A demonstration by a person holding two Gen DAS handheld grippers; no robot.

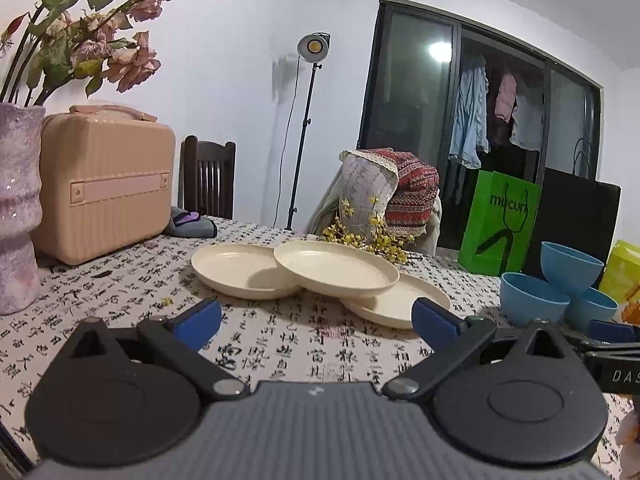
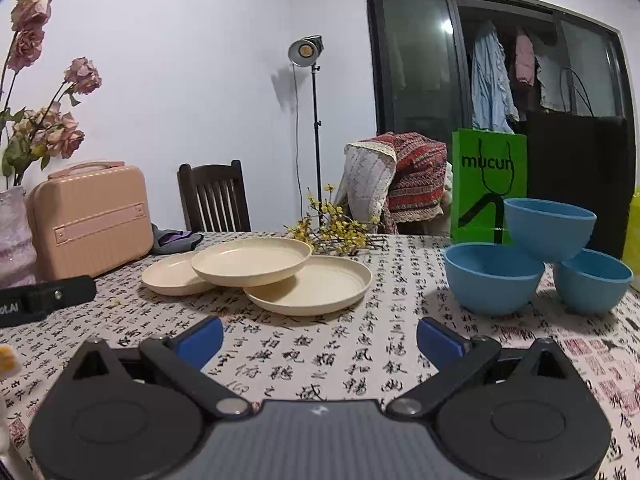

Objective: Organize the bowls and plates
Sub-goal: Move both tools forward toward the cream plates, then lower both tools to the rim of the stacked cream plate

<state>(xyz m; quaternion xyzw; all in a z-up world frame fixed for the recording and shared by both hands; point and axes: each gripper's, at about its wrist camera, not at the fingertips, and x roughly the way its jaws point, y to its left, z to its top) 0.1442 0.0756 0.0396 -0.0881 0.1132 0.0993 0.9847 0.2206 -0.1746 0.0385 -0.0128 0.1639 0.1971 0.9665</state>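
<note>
Ahead of the left claw (image 1: 316, 322), three cream plates (image 1: 334, 266) are seen with a smooth, matt plastic look. To its right, blue bowls (image 1: 534, 296) show the same matt finish. A printed cloth (image 1: 280, 344) lies under the claw. Far left, a ribbed pink case (image 1: 104, 184) appears semi-glossy, beside a rough, glittery vase (image 1: 18, 208). A glossy green paper bag (image 1: 498, 222) stands beyond.
</note>
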